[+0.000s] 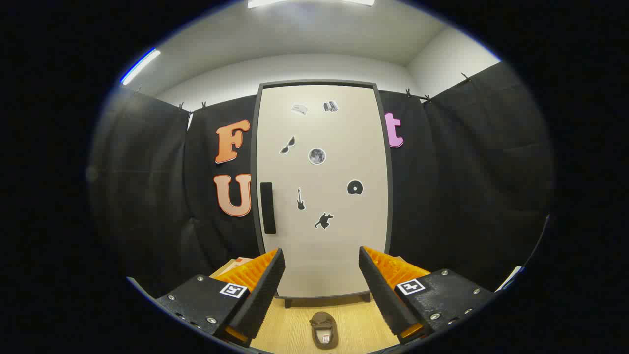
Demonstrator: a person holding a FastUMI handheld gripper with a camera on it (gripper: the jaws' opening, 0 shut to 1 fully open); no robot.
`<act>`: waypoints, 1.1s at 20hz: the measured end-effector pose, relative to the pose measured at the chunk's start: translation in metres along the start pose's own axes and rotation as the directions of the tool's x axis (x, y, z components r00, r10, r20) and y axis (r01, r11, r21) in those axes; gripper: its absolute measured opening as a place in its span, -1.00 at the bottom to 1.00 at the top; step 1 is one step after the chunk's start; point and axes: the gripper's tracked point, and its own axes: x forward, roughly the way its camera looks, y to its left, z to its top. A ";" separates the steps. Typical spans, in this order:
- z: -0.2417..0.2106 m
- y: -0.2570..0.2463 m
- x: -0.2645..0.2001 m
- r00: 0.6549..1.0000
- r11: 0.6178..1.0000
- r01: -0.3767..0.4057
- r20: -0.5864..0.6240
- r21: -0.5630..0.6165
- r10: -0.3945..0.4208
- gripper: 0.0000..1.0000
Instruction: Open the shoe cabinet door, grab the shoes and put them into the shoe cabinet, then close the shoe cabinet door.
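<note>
Gripper (322,282) open and empty, fingers spread, facing shut shoe cabinet door (322,196) at counter's far edge, upright black handle (268,207) ahead-left beyond left finger, shoe (324,330) lengthwise between fingers on counter (290,329).

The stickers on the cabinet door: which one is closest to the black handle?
The guitar sticker. It sits just beside the black handle on the closed cabinet door; the other stickers lie farther away. The gripper is open, holding nothing.

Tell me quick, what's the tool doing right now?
Tool: open, holding nothing, fingers spread before the closed cabinet door; shoe lies on the floor between them.
</note>
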 end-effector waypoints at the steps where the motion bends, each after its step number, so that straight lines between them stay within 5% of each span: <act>1: 0.000 -0.001 0.000 1.000 1.000 0.006 -0.002 -0.005 -0.006 0.90; 22: -0.001 -0.002 0.000 1.000 1.000 0.015 -0.009 -0.023 -0.015 0.90</act>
